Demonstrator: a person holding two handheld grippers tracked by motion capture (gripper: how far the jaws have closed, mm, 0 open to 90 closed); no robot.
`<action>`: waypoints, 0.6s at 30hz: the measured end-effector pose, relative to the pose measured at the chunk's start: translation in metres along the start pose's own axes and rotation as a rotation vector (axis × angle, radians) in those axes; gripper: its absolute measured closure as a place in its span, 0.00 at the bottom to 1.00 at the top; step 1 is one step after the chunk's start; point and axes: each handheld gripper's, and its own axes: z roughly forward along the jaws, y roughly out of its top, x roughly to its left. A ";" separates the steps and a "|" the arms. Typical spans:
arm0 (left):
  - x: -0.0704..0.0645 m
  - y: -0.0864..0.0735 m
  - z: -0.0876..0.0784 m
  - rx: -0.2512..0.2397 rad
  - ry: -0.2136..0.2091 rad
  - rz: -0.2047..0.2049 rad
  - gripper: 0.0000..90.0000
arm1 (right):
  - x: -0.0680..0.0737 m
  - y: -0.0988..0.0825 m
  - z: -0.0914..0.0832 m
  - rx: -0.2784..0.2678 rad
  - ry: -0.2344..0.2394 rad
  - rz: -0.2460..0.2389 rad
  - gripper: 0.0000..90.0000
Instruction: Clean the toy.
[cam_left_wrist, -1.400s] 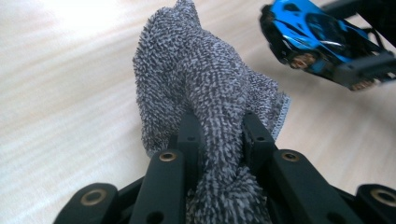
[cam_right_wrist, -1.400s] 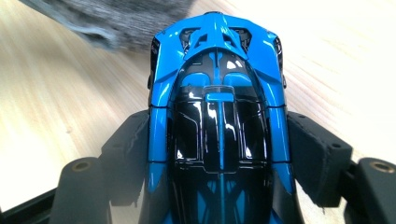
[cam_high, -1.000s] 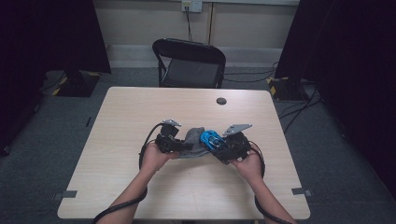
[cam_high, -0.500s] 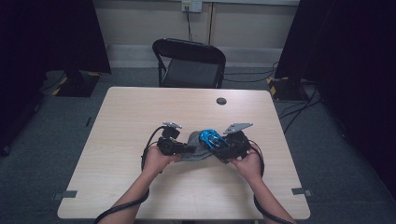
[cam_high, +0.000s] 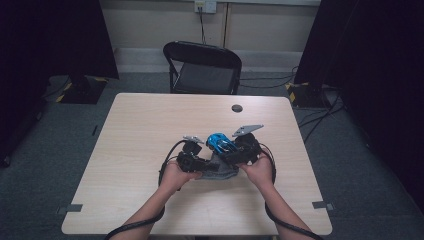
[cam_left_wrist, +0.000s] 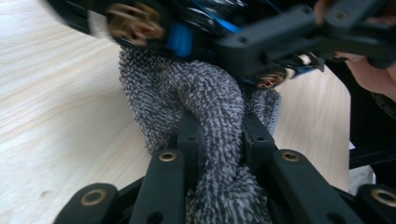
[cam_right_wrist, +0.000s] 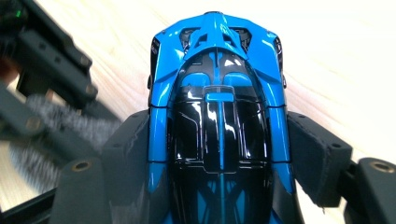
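One toy car (cam_right_wrist: 219, 126), one cloth (cam_left_wrist: 205, 107), one chair (cam_high: 202, 67)

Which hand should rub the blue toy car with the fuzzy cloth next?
Left, most likely. The left hand-held gripper is shut on the grey cloth, right beside the blue toy car. The right hand-held gripper is busy gripping the car.

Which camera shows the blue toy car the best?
The right gripper view: the blue toy car shows big and sharp between its jaws. The high view shows it tiny; the left gripper view shows blurred blue parts.
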 end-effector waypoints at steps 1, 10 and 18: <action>-0.001 0.000 0.001 -0.001 -0.001 -0.001 0.82 | 0.000 0.003 0.002 0.003 -0.003 0.002 0.32; -0.004 -0.006 0.003 0.024 -0.047 0.007 0.82 | -0.001 0.020 0.015 0.014 -0.006 0.027 0.32; -0.012 -0.009 0.000 0.064 -0.066 0.057 0.82 | -0.009 0.027 0.020 0.017 -0.018 0.055 0.32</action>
